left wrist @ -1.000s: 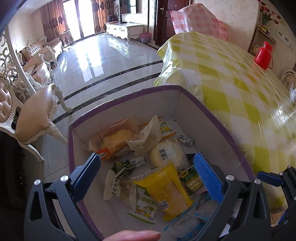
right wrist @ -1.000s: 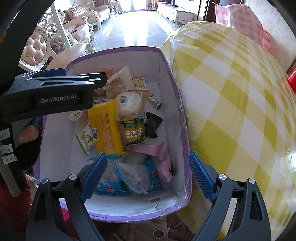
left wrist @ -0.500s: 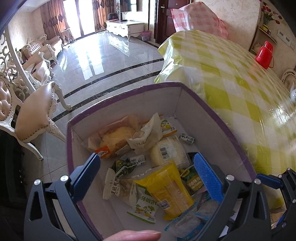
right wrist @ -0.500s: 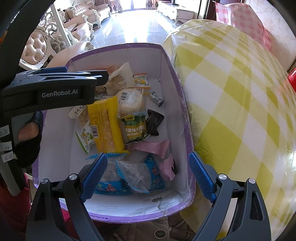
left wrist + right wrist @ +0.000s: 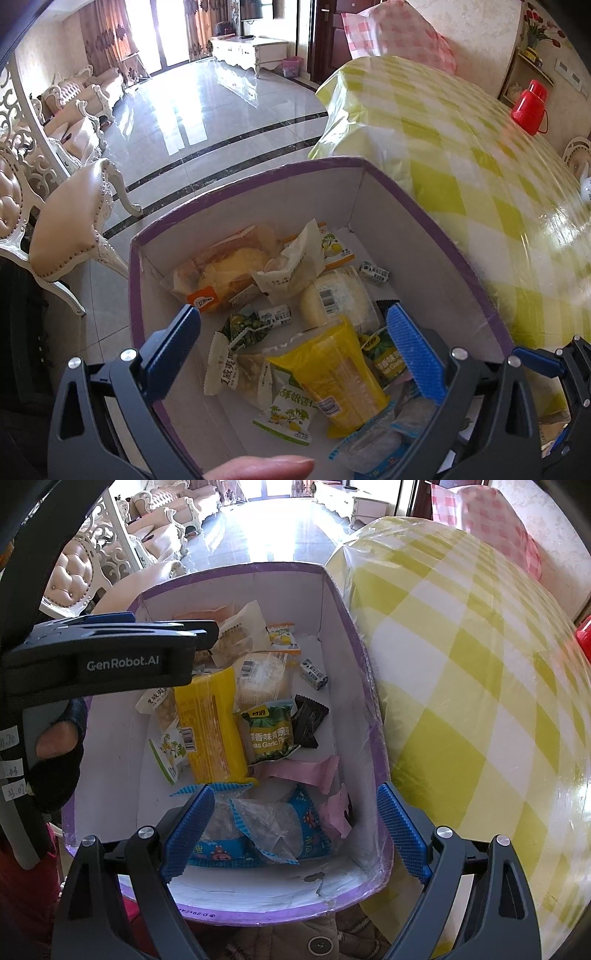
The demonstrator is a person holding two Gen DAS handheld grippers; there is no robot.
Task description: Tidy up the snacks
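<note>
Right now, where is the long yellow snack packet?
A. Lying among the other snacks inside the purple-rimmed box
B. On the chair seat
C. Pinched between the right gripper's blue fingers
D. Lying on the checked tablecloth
A: the yellow packet lies flat on the other snacks inside the box, while the right gripper hangs open above it, holding nothing.

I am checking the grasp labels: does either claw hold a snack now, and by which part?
Nothing is held. The left claw and the right claw are both open above the snack box, pads touching no packet.
</note>
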